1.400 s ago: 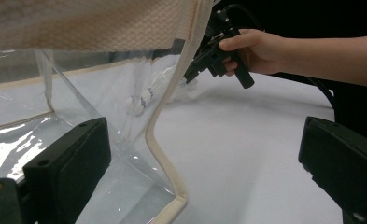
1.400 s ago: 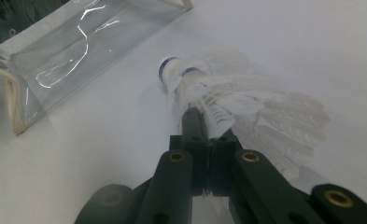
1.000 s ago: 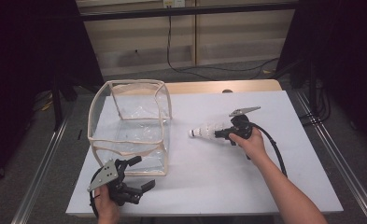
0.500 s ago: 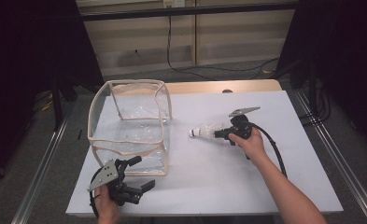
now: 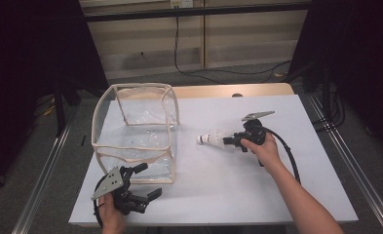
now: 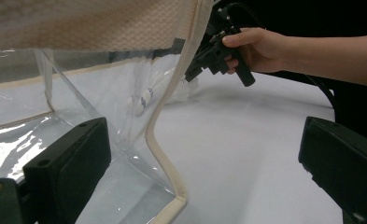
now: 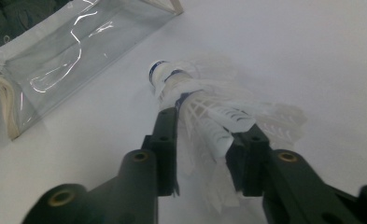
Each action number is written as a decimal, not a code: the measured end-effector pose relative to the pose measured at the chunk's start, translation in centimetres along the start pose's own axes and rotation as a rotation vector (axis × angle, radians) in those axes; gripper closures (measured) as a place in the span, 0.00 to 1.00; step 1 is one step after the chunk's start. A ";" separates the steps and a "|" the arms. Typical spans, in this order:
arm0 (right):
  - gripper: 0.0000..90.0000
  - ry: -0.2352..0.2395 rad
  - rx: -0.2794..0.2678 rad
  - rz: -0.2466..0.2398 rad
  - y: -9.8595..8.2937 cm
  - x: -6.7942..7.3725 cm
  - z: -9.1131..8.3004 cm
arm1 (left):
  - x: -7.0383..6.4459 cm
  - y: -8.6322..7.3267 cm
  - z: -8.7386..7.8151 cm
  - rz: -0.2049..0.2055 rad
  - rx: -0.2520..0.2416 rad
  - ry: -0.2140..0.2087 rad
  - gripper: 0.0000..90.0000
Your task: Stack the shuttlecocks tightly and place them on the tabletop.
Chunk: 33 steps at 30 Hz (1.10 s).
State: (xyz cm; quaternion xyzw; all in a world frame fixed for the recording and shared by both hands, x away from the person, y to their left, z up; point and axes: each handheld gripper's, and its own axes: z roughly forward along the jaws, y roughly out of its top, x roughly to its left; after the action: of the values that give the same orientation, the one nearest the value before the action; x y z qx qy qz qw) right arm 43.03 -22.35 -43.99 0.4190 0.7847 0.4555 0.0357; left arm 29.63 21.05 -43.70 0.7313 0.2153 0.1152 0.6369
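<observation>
Just right of the counter's centre, one white shuttlecock (image 5: 209, 139) is held low over the white counter (image 5: 238, 195), its cork head pointing toward nine o'clock in the high view. It is gripped by the feather skirt, the right tongs (image 5: 228, 141) being clenched on the feathers from both sides, as is seen closely in the right gripper view, where the shuttlecock (image 7: 204, 100) runs forward between the two black jaws. Held this way, with the heavy cork leading, it appears to be aimed at the bag for dropping in; that is judged, not seen.

At nine o'clock from the shuttlecock, well apart, one clear plastic bag (image 5: 135, 131) with beige piping stands on the counter, its top open upward, so that something could be lowered in from above. At about seven o'clock, by the bag's near corner, the left tongs (image 5: 143, 183) are held released, jaws wide apart and grasping nothing; they seem to be kept ready to steady the bag's edge (image 6: 165, 140).

Counted: one shuttlecock, one bag, two tongs.
</observation>
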 end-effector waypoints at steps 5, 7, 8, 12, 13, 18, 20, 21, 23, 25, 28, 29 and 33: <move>0.58 -0.007 0.010 0.003 0.0 -0.1 -0.5 | 0.0 0.0 0.0 0.001 0.001 -0.001 0.03; 0.53 -0.005 0.011 0.017 0.0 -0.1 -0.6 | 0.0 0.0 0.0 0.002 0.001 0.001 0.03; 0.52 -0.002 0.007 0.021 0.0 -0.1 -0.7 | 0.0 0.0 0.0 0.002 0.000 0.000 0.03; 0.48 0.016 0.010 0.037 -0.1 0.0 -0.8 | 0.0 0.0 0.0 0.001 0.002 0.002 0.03; 0.47 0.021 0.009 0.039 -0.1 0.1 -0.9 | 0.0 0.0 0.0 0.001 0.003 0.002 0.03; 0.41 0.024 0.013 0.045 -0.1 0.1 -1.0 | -0.1 0.1 0.0 0.004 0.002 0.000 0.03; 0.39 0.024 0.010 0.052 -0.1 0.1 -1.2 | -0.1 0.1 0.0 0.006 0.003 0.002 0.03; 0.38 0.024 0.009 0.050 -0.1 0.1 -1.3 | -0.1 0.1 0.0 0.006 0.002 0.000 0.03; 0.33 0.023 0.004 0.054 -0.2 0.0 -1.5 | -0.1 0.1 0.0 0.006 0.003 0.001 0.03; 0.31 0.021 0.001 0.061 -0.2 0.0 -1.6 | -0.1 0.1 0.0 0.007 0.002 0.003 0.03; 0.28 0.030 -0.006 0.072 -0.3 -0.1 -1.8 | -0.1 0.1 0.0 0.007 0.003 0.004 0.03; 0.28 0.028 -0.007 0.071 -0.3 -0.1 -1.8 | -0.1 0.1 0.0 0.007 0.003 0.004 0.03; 0.25 0.036 -0.015 0.074 -0.3 0.0 -1.9 | -0.1 0.1 0.0 0.005 0.002 0.004 0.03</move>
State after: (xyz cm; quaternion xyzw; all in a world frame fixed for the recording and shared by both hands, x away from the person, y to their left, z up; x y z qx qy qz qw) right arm 41.98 -23.75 -43.11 0.4392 0.7657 0.4699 0.0078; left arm 29.54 20.97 -43.60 0.7322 0.2149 0.1180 0.6355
